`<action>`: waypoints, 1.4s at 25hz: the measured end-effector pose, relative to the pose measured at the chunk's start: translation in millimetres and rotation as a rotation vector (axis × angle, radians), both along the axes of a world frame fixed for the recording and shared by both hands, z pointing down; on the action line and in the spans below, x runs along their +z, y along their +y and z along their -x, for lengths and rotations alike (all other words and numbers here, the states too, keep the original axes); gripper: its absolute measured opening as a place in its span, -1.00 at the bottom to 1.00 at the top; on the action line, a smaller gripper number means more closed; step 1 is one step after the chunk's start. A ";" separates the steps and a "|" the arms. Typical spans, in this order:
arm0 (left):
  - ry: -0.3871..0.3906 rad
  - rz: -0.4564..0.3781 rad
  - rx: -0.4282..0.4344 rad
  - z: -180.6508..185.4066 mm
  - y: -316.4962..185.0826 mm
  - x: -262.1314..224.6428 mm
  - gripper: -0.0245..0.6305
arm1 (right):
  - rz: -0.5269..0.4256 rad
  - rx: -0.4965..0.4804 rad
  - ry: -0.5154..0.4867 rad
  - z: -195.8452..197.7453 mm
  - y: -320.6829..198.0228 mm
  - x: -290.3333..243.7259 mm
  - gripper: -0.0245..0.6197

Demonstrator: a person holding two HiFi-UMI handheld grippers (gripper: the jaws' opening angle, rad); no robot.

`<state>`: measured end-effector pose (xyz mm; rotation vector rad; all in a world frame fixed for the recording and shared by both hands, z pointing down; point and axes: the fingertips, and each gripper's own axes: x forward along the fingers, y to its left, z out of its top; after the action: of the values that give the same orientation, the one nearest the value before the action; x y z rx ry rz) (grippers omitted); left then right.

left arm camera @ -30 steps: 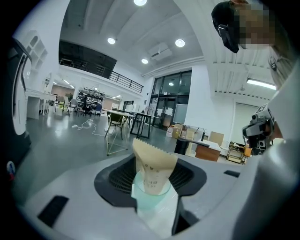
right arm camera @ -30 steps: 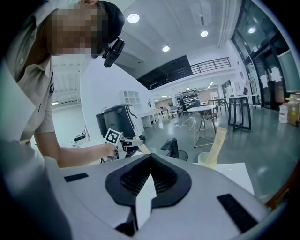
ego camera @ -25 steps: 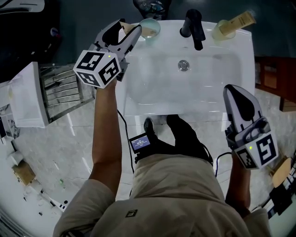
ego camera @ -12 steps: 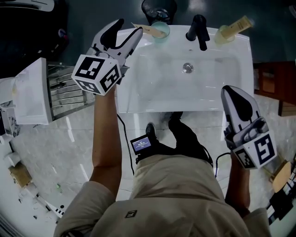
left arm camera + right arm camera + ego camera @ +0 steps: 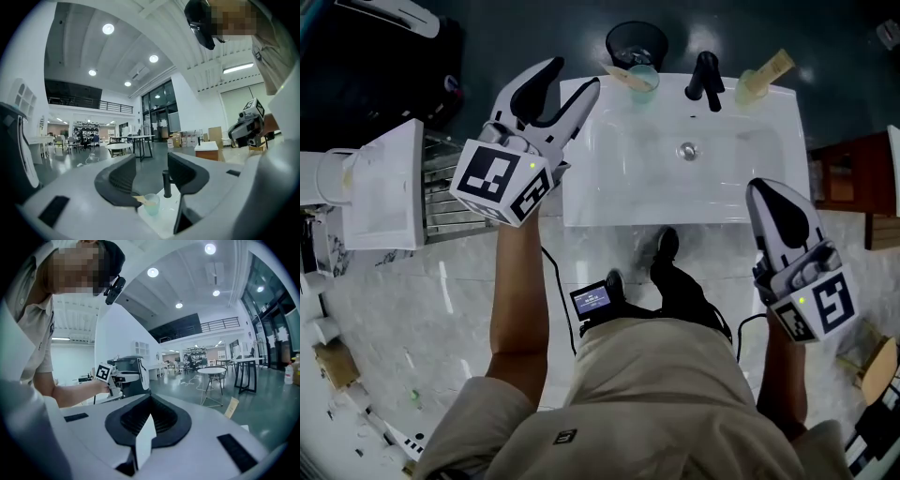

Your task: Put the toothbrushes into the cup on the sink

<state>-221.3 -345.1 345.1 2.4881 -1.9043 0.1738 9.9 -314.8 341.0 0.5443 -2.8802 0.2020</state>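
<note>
While both tools hung short of the sink (image 5: 609, 202), the left tool (image 5: 572, 77) gaped wide and empty, and the right tool (image 5: 761, 192) was closed on nothing. One tan toothbrush (image 5: 622, 70) sat in the cup (image 5: 645, 79) on the sink's back rim, top centre of the head view. We judged it light, stiff and slim, best pinched mid-handle. Its long axis leaned toward the upper left; we could not tell which end was the head.
</note>
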 end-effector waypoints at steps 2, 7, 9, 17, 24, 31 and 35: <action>-0.025 -0.023 0.018 -8.6 20.4 -19.1 -0.30 | -0.024 -0.002 -0.014 0.1 13.1 -12.6 -0.90; -0.075 -0.084 0.057 -33.2 74.0 -62.8 -0.86 | -0.083 -0.001 -0.041 -6.0 44.9 -43.2 -0.90; -0.086 -0.106 0.079 -44.3 94.6 -77.4 -0.90 | -0.109 0.000 -0.052 -8.5 56.4 -53.6 -0.90; -0.089 -0.166 0.152 -87.7 168.7 -120.4 -0.91 | -0.214 0.001 -0.087 -14.4 104.6 -102.3 -0.90; -0.052 -0.176 0.183 -115.6 222.3 -138.3 -0.91 | -0.270 -0.033 -0.083 -20.4 149.7 -127.1 -0.90; -0.067 -0.155 0.202 -127.6 259.4 -139.4 -0.91 | -0.293 -0.037 -0.039 -33.3 181.4 -133.6 -0.91; -0.069 -0.147 0.206 -132.9 272.8 -136.9 -0.91 | -0.291 -0.028 -0.040 -41.3 192.7 -135.2 -0.91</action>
<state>-88.5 -72.3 208.2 2.8104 -1.7396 0.1266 51.2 -122.1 205.8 0.5522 -2.9726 -0.2176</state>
